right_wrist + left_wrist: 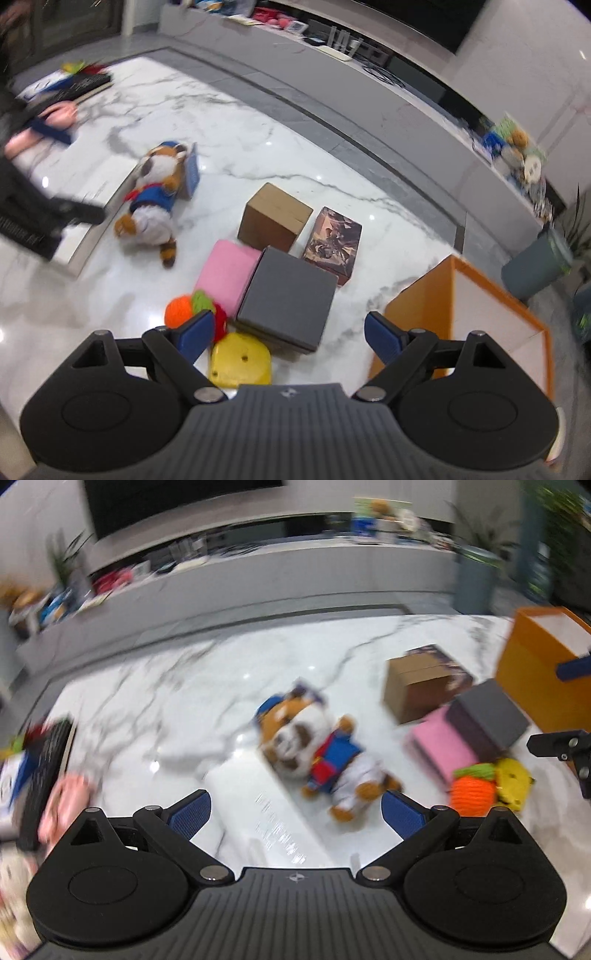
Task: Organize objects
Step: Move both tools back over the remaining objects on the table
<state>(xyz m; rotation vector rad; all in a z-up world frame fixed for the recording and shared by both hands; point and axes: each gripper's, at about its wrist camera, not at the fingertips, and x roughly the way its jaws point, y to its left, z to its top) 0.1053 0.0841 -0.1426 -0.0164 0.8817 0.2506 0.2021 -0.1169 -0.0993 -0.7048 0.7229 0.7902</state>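
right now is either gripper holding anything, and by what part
Nothing is held. The left gripper and right gripper are both open with nothing between their fingers, above the marble surface.

Glossy white marble floor (280, 155) beneath a long grey counter (369, 96).

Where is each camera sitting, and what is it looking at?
Left wrist: sits on the left gripper, looking down and forward at the plush toy on the marble floor; its open fingers show, and the right gripper's edge at far right.
Right wrist: sits on the right gripper, looking down at the gray box and orange bin; its open fingers show.
Both see the plush toy, pink box, gray box and cardboard box.
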